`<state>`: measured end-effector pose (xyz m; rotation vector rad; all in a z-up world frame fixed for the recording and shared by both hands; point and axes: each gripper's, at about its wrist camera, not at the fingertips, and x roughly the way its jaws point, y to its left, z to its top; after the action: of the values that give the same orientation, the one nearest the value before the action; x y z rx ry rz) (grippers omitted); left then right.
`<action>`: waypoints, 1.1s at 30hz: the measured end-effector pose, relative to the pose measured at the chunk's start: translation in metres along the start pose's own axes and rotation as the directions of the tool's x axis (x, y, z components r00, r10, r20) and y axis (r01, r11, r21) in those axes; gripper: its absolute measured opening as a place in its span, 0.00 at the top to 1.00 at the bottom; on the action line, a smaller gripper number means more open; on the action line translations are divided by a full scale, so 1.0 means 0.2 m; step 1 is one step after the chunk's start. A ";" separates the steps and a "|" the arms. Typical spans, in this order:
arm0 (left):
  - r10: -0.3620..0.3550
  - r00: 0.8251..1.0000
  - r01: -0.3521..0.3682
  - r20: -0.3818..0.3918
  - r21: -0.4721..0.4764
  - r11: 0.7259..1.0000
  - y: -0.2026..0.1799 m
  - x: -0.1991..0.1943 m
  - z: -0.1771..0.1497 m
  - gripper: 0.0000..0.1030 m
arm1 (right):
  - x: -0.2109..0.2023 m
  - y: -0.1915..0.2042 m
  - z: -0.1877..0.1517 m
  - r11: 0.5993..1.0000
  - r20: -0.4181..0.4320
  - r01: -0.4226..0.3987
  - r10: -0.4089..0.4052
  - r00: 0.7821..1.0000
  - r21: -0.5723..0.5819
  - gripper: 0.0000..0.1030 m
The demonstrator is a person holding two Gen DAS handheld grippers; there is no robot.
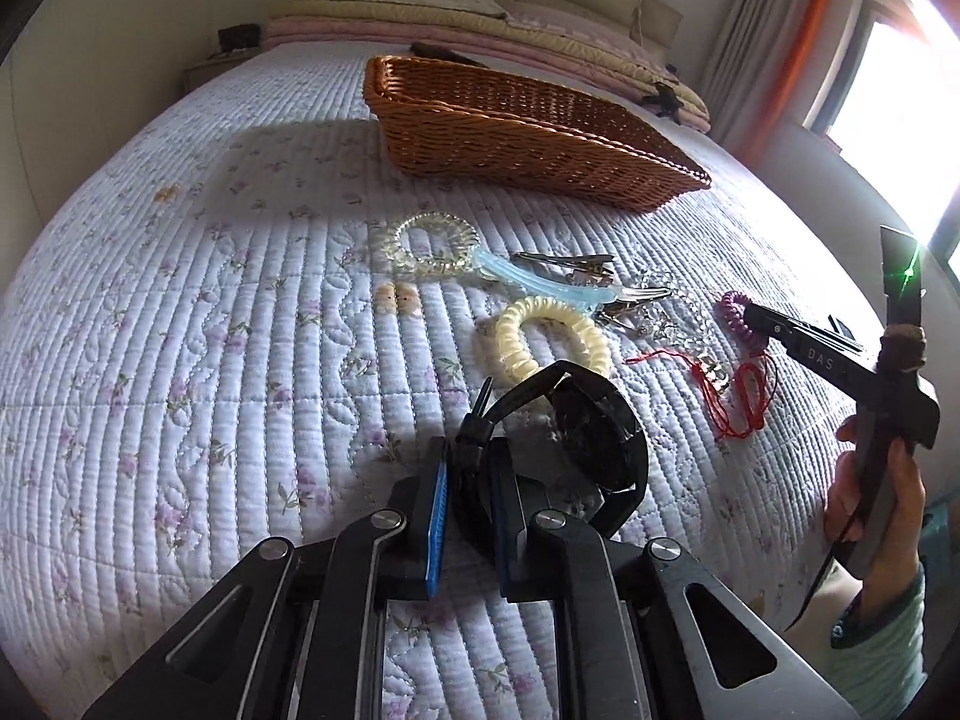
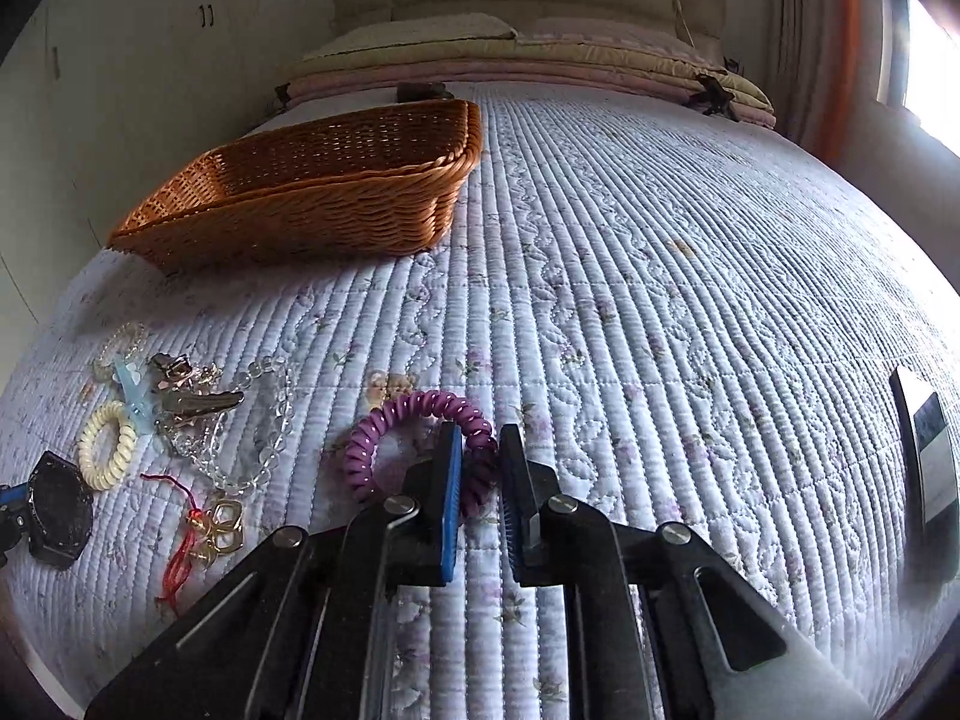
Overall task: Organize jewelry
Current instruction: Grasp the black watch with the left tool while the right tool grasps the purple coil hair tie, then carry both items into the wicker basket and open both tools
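My left gripper [image 1: 471, 456] is shut on the strap of a black watch [image 1: 591, 429], held just above the quilt; the watch also shows in the right wrist view [image 2: 57, 507]. My right gripper [image 2: 480, 450] is shut on a purple spiral hair tie [image 2: 414, 444], which also shows in the left wrist view [image 1: 739, 315]. On the quilt lie a cream spiral hair tie [image 1: 549, 339], a clear bead bracelet [image 1: 429, 246], a light blue hair clip [image 1: 528, 282], metal clips [image 1: 567, 264], a clear bead chain [image 2: 252, 432] and a red cord charm [image 2: 204, 531].
A brown wicker basket [image 1: 516, 138] stands beyond the jewelry toward the pillows; it also shows in the right wrist view [image 2: 312, 204]. Folded bedding and a pillow [image 1: 396, 0] lie at the headboard. A dark phone-like slab [image 2: 927, 474] lies at the right. A window [image 1: 894, 102] is at right.
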<state>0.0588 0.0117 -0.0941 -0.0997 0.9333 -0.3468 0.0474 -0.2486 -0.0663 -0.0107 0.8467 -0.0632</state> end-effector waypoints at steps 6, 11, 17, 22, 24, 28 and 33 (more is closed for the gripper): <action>-0.013 0.999 0.014 0.030 -0.016 1.000 0.02 -0.01 0.00 0.88 | -0.06 0.03 0.00 0.998 0.065 -0.057 0.056 0.996 0.010 0.87; -0.014 0.997 0.015 0.072 -0.014 1.000 0.01 -0.06 0.00 0.88 | -0.12 0.08 0.01 0.995 0.113 -0.096 0.095 0.989 0.003 0.87; -0.006 0.993 0.008 0.117 -0.015 1.000 -0.03 -0.15 0.14 0.88 | -0.26 0.16 0.16 0.994 0.208 -0.107 0.109 0.972 -0.020 0.87; -0.005 0.980 0.013 0.199 -0.038 0.999 -0.08 -0.22 0.50 0.88 | -0.28 0.22 0.49 0.995 0.257 -0.089 0.096 0.962 -0.038 0.87; -0.004 0.976 0.014 0.217 -0.041 0.999 -0.09 -0.19 0.65 0.88 | -0.22 0.24 0.62 0.996 0.266 -0.075 0.083 0.960 -0.039 0.87; 0.048 0.977 -0.034 0.210 -0.069 0.997 -0.07 0.00 0.93 0.88 | 0.01 0.25 0.79 0.996 0.206 -0.089 0.089 0.975 -0.010 0.87; 0.095 0.985 -0.080 0.143 -0.108 0.991 0.00 0.30 1.11 0.88 | 0.30 0.24 0.90 0.992 0.087 -0.128 0.126 0.988 0.019 0.87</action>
<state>0.2690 -0.0230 -0.0082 -0.1757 0.8059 -0.2073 0.2237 -0.2071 0.0058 0.0633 0.7593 0.0463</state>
